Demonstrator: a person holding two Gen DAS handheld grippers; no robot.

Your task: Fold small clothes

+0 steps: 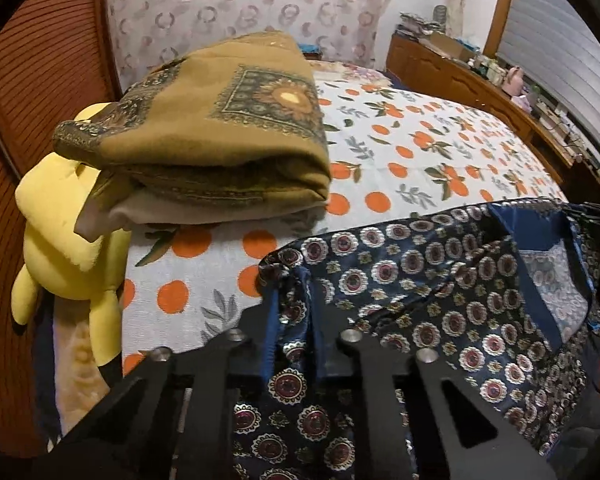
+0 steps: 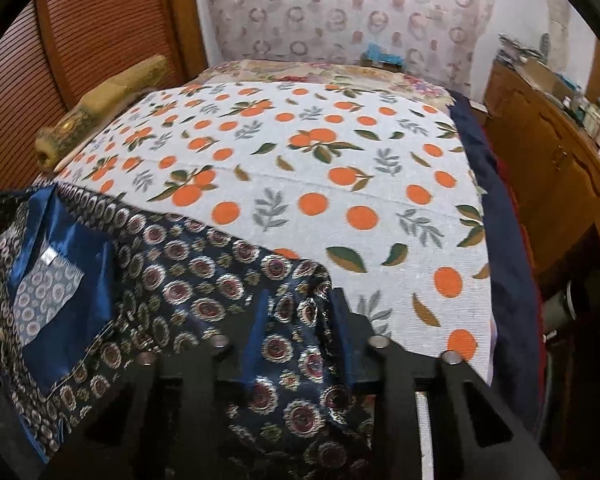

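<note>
The fingers (image 1: 256,320) of the left gripper (image 1: 296,332) and those of the right gripper (image 2: 298,320) are each clamped on a bunched corner of the navy patterned garment (image 1: 440,280). It lies on the orange-print bedspread (image 2: 300,168). Farther left sit folded brown cloths (image 1: 220,128) beside a yellow plush toy (image 1: 68,240).

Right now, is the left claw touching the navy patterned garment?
Touching. Left wrist view: the navy patterned garment bunches between the left claw fingers, pinched there.

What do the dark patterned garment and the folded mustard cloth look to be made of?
Navy medallion garment: seemingly satin or brocade, glossy, with a sheeny blue lining and metallic-looking motifs. Folded mustard cloth: matte, soft and thick, perhaps wool or brushed cotton; no shine.
</note>
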